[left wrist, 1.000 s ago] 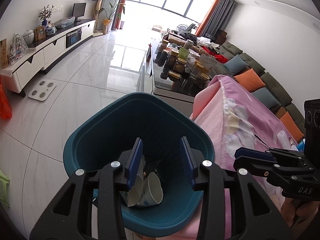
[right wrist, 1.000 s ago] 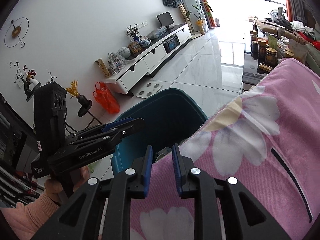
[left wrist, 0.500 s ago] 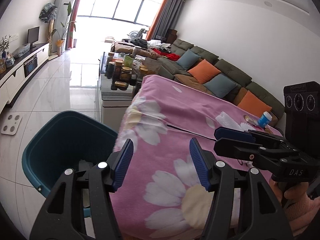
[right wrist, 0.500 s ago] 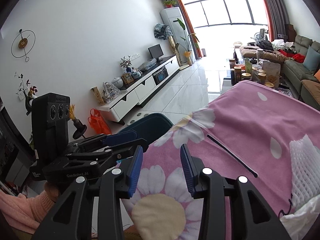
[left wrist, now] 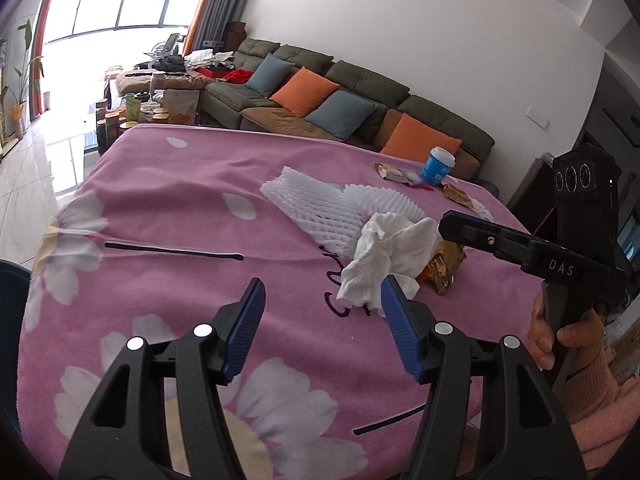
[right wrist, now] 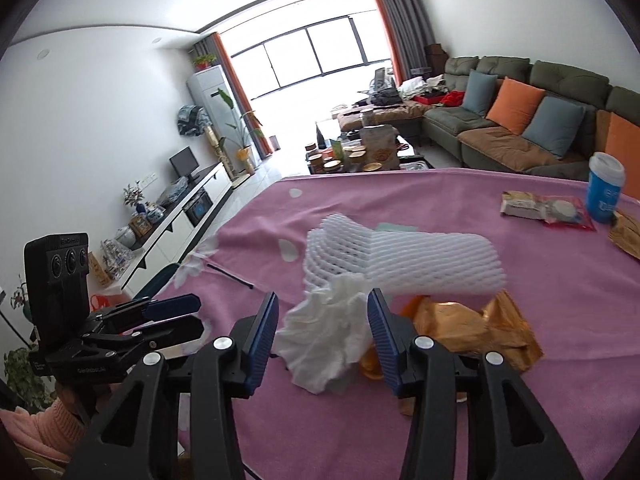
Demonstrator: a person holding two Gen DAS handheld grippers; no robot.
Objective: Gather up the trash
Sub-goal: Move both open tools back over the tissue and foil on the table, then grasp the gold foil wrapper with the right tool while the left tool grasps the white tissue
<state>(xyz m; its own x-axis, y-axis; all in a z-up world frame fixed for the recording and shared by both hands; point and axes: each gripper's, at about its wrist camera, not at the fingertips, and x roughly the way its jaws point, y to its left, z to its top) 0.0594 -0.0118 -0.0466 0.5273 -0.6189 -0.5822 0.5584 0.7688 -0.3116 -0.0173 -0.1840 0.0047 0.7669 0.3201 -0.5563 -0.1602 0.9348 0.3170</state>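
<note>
A crumpled white tissue [left wrist: 384, 264] lies on the pink flowered table cover [left wrist: 172, 208]; it also shows in the right wrist view [right wrist: 328, 336]. Behind it lie white foam nets [left wrist: 320, 208] [right wrist: 400, 260] and a golden wrapper [left wrist: 444, 268] [right wrist: 472, 328]. My left gripper [left wrist: 322, 320] is open and empty, just left of the tissue. My right gripper [right wrist: 322, 328] is open, its jaws either side of the tissue, apart from it. It shows in the left wrist view [left wrist: 480, 236] too. The teal bin's rim [left wrist: 12, 276] peeks at the table's left edge.
A blue-and-white cup [left wrist: 438, 166] [right wrist: 604, 188] and flat snack wrappers [left wrist: 396, 172] [right wrist: 540, 206] lie at the table's far side. A green sofa with cushions [left wrist: 340, 108] stands behind. A coffee table with jars [right wrist: 360, 156] is beyond the table.
Both grippers have swung from the teal bin over to the table's trash pile. The right gripper has opened wide and now straddles the tissue. The left gripper stays open and empty.
</note>
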